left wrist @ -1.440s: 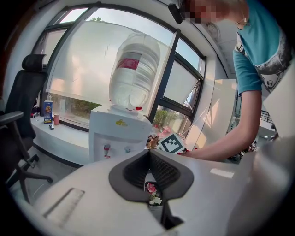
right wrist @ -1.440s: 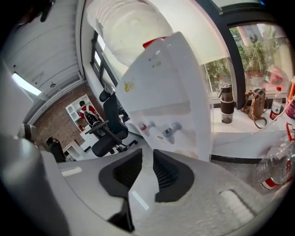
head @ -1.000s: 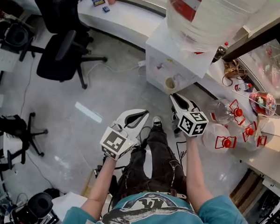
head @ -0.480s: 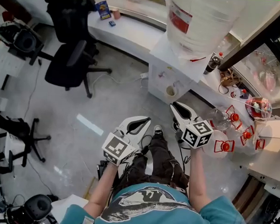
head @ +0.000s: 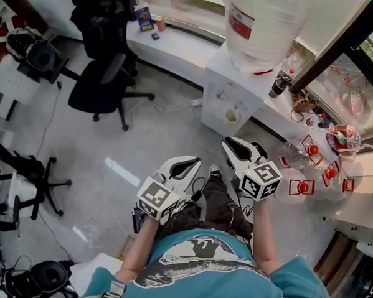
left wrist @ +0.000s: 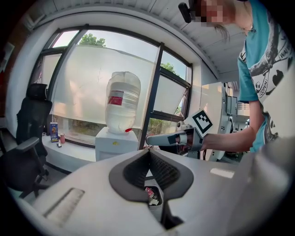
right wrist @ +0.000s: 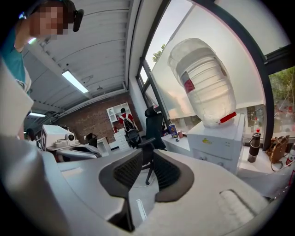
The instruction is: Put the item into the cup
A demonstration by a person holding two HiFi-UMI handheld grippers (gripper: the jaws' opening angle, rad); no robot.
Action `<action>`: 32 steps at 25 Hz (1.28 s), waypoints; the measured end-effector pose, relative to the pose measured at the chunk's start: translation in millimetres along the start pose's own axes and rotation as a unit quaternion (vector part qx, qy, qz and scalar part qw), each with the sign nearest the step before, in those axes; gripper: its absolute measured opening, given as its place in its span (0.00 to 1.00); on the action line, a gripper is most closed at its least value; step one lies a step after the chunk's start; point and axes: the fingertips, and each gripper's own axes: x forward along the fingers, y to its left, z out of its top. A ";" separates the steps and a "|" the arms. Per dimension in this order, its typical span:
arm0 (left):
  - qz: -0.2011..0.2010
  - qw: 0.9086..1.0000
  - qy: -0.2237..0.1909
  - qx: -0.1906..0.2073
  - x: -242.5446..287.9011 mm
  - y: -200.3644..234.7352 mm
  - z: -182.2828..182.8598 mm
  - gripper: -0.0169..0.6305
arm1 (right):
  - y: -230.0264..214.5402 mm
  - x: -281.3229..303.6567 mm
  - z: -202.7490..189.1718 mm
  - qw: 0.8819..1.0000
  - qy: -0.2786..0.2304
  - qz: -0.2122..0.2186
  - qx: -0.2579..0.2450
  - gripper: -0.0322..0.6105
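Our left claw (head: 194,160) has its jaws together at the tips, and a small red-and-white item (left wrist: 151,194) sits low in the hollow just behind them. It looks pinched there, though we can't rule out that it only rests loose in that pocket. Our right claw (head: 228,142) is just beside the left one, jaws slightly apart and holding nothing.

Ahead of the right claw stands the water dispenser (head: 230,94), and in its recess we see what looks like a paper cup (head: 229,116), well apart from both claws.

The main risk, as we judge it, is the grip. The item is tiny and held behind the tips rather than between them, so any tilt or easing of the left claw on the way over could drop it onto the floor (head: 156,137).

The recess is narrow and the cup mouth is small. If we release too high or off centre, the item could miss or bounce out, and a nudge from the claw could tip the light cup.
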 end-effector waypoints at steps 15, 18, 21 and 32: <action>-0.016 0.999 -0.022 -0.026 -74.9 -29.8 -21.9 0.05 | 99.0 -35.6 -29.4 1.000 -0.009 -0.011 -0.012 0.16; -0.029 0.999 -0.022 -0.030 -81.3 -38.0 -26.9 0.05 | 110.8 -41.4 -33.6 1.000 -0.006 -0.016 -0.015 0.16; -0.039 0.999 -0.018 -0.032 -83.4 -44.8 -31.4 0.05 | 119.2 -47.0 -37.4 1.000 -0.003 -0.019 -0.017 0.15; -0.052 0.997 -0.025 -0.044 -78.3 -58.4 -27.1 0.05 | 126.4 -56.5 -35.1 1.000 -0.007 -0.011 -0.005 0.12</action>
